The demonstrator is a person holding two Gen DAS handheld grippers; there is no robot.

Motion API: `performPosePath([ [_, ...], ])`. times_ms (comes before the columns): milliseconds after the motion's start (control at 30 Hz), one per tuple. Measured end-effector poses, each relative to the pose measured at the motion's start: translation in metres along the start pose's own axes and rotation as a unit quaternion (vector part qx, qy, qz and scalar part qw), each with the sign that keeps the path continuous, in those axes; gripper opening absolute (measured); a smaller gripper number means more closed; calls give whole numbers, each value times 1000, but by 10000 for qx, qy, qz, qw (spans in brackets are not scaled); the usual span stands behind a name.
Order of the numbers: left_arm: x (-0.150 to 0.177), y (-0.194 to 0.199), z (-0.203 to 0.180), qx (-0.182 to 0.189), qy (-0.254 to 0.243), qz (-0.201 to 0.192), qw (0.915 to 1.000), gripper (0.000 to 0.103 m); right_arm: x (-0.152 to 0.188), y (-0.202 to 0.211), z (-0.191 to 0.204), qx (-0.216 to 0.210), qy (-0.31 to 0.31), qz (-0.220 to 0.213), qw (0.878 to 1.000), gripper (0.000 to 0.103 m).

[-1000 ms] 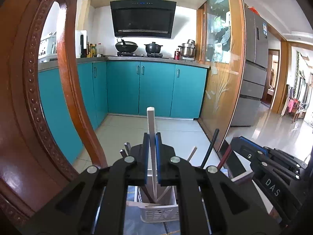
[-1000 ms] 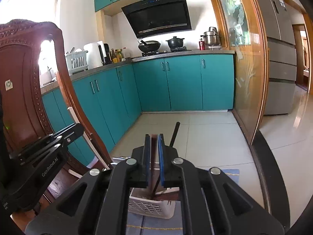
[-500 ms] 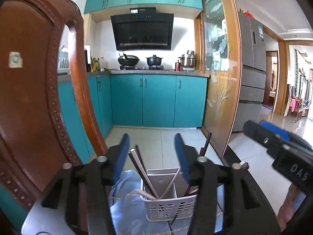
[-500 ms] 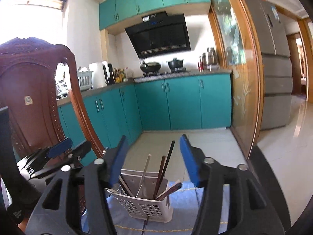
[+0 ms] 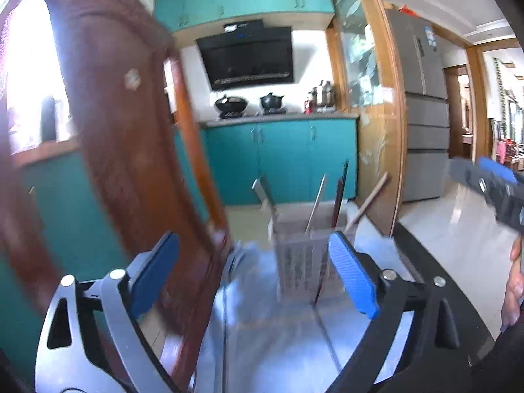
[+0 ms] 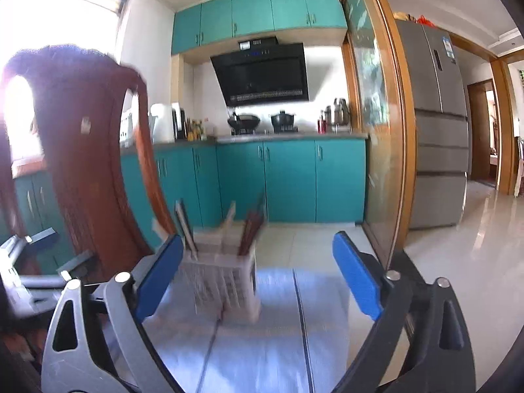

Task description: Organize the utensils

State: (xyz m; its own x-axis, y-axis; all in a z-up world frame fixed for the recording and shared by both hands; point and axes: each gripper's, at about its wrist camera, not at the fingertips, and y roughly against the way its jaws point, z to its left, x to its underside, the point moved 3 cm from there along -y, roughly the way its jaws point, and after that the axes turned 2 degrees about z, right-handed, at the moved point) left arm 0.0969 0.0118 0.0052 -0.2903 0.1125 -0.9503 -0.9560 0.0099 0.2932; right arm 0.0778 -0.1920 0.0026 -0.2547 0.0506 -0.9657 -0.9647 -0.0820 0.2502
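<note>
A white slotted utensil basket [image 5: 306,262] stands on a pale blue cloth [image 5: 268,337], with several chopsticks and utensils [image 5: 339,196] standing upright in it. My left gripper [image 5: 255,271] is wide open and empty, pulled back from the basket. In the right wrist view the same basket [image 6: 222,281] sits ahead and left of centre with the utensils [image 6: 250,229] in it. My right gripper [image 6: 258,275] is wide open and empty. The right gripper also shows at the left view's right edge [image 5: 494,186]. Both views are motion-blurred.
A carved dark wooden chair back [image 5: 131,150] stands close on the left, also in the right wrist view [image 6: 85,170]. The black table edge [image 5: 435,268] runs on the right. Teal kitchen cabinets [image 6: 288,180], a glass partition [image 6: 373,131] and a fridge [image 6: 435,124] lie beyond.
Both grippers were shut on utensils over the basket a second ago. Both have opened wide and drawn back; the utensils now stand in the basket.
</note>
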Motion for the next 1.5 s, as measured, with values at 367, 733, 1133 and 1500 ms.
performPosePath([
  [367,46,52,-5,-56,-55,125,9999,99,64,34,20,64,192,394,9990,100],
  [733,39,56,0,132,174,115,9997,99,59,53,18,132,134,125,9997,100],
  [1133,43,56,4,199,269,191,9993,99,60,59,21,178,200,95,9996,100],
  [1500,44,56,7,305,302,195,9989,99,62,56,21,187,242,126,9995,100],
])
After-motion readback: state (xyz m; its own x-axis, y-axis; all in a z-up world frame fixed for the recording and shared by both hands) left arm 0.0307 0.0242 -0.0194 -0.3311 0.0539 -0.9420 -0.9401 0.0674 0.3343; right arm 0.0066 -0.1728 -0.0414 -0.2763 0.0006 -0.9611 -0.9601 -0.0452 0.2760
